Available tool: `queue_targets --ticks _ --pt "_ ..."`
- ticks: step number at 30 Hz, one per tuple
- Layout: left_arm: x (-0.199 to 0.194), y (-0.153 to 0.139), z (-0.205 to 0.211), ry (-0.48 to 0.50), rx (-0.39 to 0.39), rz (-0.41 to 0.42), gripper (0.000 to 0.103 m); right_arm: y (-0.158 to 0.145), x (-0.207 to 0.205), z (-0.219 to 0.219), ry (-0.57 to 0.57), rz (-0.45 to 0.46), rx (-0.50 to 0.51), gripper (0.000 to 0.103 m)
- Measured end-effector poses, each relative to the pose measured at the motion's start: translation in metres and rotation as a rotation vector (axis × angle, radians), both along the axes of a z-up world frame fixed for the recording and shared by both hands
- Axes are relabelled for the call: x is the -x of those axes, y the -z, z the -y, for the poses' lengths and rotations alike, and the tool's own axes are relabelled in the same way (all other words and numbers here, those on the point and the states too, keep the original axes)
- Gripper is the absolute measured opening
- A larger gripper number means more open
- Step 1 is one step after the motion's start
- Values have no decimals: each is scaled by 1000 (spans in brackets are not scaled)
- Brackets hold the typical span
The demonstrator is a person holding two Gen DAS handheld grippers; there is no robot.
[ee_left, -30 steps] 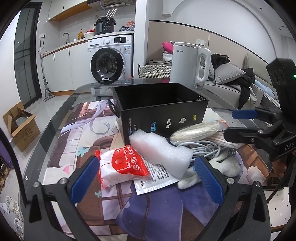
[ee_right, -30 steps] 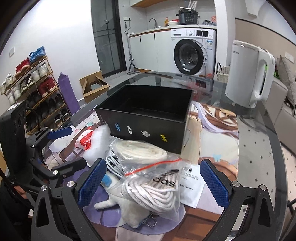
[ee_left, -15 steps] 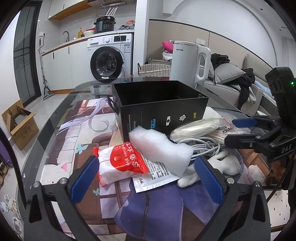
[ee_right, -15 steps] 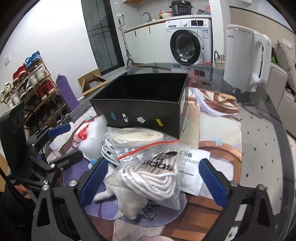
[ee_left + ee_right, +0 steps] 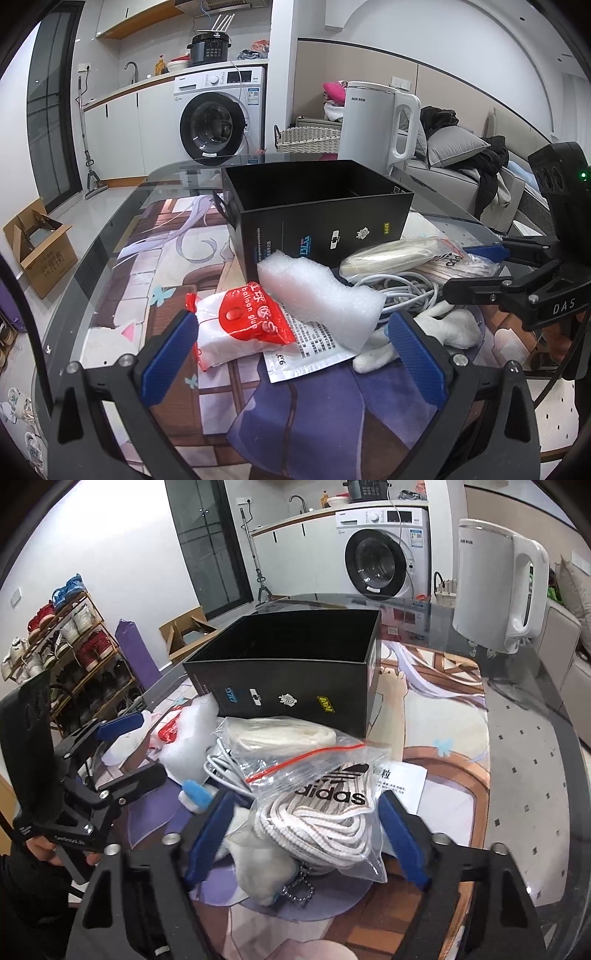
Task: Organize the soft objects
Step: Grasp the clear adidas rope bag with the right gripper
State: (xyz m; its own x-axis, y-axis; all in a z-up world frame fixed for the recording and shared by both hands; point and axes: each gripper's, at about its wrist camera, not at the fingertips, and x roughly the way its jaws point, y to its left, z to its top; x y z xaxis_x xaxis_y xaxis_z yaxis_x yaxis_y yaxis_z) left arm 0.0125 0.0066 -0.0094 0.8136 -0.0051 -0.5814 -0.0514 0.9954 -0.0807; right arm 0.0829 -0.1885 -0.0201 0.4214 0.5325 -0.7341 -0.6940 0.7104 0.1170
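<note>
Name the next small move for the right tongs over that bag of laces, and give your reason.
Probably close the right tongs on the bag of laces. Their blue pads stand on either side of the bag with gaps showing, so nothing is gripped yet. The black box behind the pile is open and looks empty, a likely place to drop it.

Foam block [image 5: 317,295] before box [image 5: 321,218]; glue packet [image 5: 240,328] left of it; rope bag [image 5: 325,805] right; kettle [image 5: 376,122] behind.
</note>
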Motion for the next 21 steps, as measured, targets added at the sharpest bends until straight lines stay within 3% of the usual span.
queue_targets --ticks 2,10,21 --pt "0 -1 1 3 -3 0 103 2 0 -2 -7 3 3 85" --pt "2 -1 1 1 -7 0 103 2 -1 5 -9 1 -25 55" --pt "0 0 -2 -5 -3 1 103 -3 9 46 29 14 -76 49"
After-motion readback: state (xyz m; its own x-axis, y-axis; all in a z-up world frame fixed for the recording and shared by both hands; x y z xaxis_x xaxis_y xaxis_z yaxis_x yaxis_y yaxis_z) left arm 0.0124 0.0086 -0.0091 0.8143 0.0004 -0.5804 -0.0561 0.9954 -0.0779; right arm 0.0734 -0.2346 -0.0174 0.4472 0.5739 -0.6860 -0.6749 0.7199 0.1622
